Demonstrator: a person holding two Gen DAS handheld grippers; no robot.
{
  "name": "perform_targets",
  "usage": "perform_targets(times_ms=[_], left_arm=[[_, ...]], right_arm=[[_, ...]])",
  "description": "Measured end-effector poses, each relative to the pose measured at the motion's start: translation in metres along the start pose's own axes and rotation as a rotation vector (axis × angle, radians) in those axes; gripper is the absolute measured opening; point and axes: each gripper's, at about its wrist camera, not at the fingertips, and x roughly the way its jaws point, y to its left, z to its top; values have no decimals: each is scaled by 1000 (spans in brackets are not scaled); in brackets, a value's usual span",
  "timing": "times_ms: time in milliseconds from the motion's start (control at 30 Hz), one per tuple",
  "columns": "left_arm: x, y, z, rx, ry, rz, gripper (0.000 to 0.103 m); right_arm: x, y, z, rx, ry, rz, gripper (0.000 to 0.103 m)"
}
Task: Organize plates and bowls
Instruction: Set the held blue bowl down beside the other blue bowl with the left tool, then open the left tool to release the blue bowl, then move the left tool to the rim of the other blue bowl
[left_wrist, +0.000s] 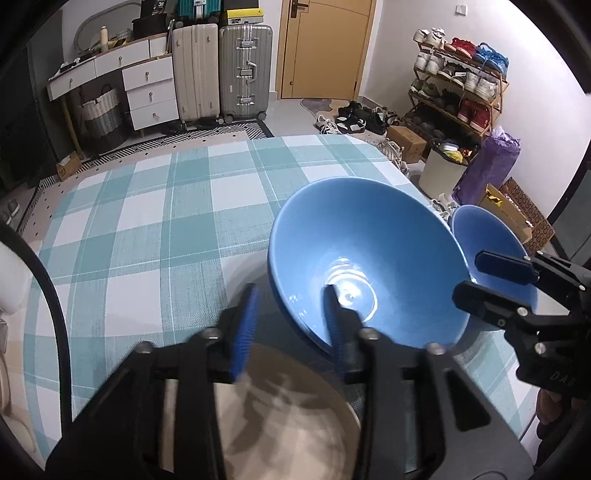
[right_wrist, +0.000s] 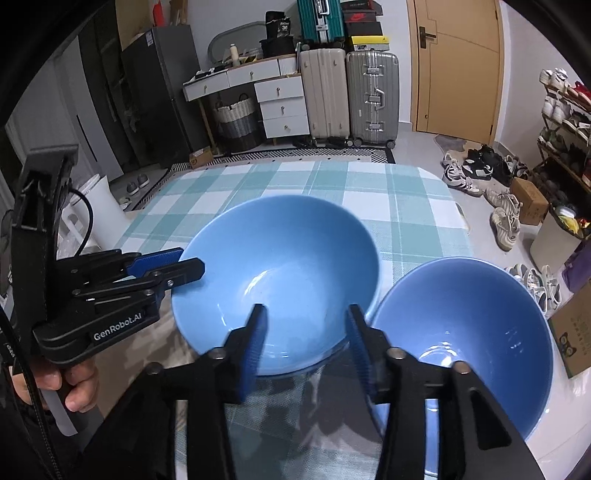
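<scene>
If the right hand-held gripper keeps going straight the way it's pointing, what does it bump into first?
Probably the near rim of the big blue bowl: it sits right ahead between the open fingers of the right hand-held gripper. Depth is hard to judge, so it might hit the checked tablecloth first.

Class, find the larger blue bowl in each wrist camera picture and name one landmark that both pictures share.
Left wrist view: the larger blue bowl sits right of centre, just beyond the left claw, with the smaller blue bowl behind its right edge.
Right wrist view: it fills the centre, the smaller bowl at lower right.
Shared landmark: the silver suitcase beside the wooden door.
</scene>
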Motion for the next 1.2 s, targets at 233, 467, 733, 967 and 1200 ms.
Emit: perform_targets(times_ms=[233,467,733,967,1200], left_arm=[[-24,-8,0,-18,-45,-38,82],[-48,-31,-11,-44,-58,-113,102],[-60,-71,-23,-37,-59,-158,102],[-54,-95,-32,-49,-29,-188,102],[-50,-116,-39,-34,-12,-191,102]], right_arm=[[-22,-13,0,32,-48,-24,91],[-53,-38,-4,92,-108,-60,102],[-94,-71,-17,182,-170,-111,103],[-111,-99,-38,244,-191,-137,103],[-121,-117,-56,263,-216,-150,103]])
